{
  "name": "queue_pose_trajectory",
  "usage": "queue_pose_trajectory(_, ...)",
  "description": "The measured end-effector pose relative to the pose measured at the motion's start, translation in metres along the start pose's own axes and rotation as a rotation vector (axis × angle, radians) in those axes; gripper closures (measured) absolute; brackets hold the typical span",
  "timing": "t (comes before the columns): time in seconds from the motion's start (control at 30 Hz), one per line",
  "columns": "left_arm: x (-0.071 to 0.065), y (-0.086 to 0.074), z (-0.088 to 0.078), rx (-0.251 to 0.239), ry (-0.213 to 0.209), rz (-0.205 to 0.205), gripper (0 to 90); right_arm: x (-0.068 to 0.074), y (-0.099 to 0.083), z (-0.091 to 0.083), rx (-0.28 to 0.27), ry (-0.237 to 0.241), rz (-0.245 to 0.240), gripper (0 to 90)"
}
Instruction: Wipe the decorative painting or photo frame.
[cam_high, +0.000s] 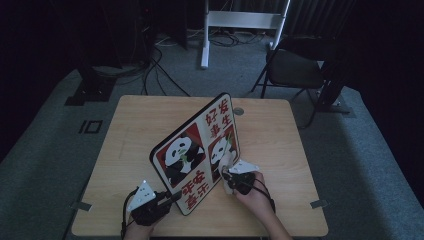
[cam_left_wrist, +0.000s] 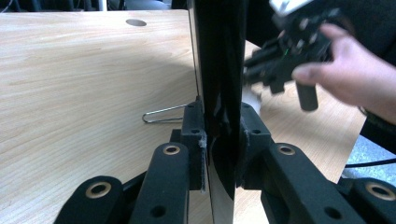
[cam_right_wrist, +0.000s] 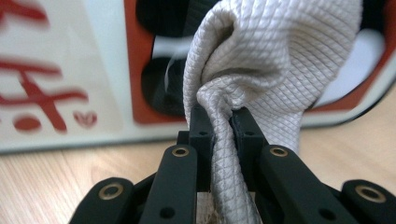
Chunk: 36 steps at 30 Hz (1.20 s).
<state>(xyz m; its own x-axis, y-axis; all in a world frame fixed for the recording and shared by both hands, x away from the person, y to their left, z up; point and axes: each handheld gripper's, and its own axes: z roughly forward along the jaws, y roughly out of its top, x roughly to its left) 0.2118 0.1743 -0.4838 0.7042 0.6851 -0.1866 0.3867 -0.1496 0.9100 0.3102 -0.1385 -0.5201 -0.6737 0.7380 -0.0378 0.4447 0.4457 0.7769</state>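
Note:
A panda picture board (cam_high: 197, 152) with red characters stands tilted on its edge on the wooden table (cam_high: 140, 125). My left gripper (cam_high: 175, 196) is shut on the board's lower near edge; in the left gripper view its jaws clamp the dark board edge (cam_left_wrist: 219, 70) at my left gripper (cam_left_wrist: 222, 135). My right gripper (cam_high: 226, 175) is shut on a pale quilted cloth (cam_right_wrist: 261, 65) and holds it against the board's face (cam_right_wrist: 60, 84), over a panda panel. The right gripper (cam_right_wrist: 222, 121) pinches a fold of that cloth. The other hand and its gripper (cam_left_wrist: 289, 51) show beyond the board.
A thin wire stand (cam_left_wrist: 163, 113) lies on the table beside the board. A round cable hole (cam_high: 239, 111) sits near the table's far edge. Beyond the table stand a dark chair (cam_high: 295, 67), a white frame (cam_high: 242, 22) and cables on grey carpet.

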Motion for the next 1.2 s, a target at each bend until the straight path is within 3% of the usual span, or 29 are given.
queue_pose_trajectory(0.33,0.001,0.001,0.001,0.002,-0.005,0.001,77.6,-0.013,0.057,-0.055,-0.206,-0.043,-0.02,81.3)
queue_pose_trajectory(0.67,0.002,0.003,0.008,0.003,-0.025,0.009,77.6,-0.012,0.106,-0.091,-0.347,-0.07,-0.067,81.3)
queue_pose_trajectory(0.9,0.002,0.006,0.014,0.005,-0.046,0.016,77.5,-0.009,0.137,-0.107,-0.416,-0.083,-0.105,81.2)
queue_pose_trajectory(1.2,0.0,0.009,0.023,0.005,-0.058,0.027,77.6,-0.005,0.158,-0.11,-0.44,-0.091,-0.135,81.2)
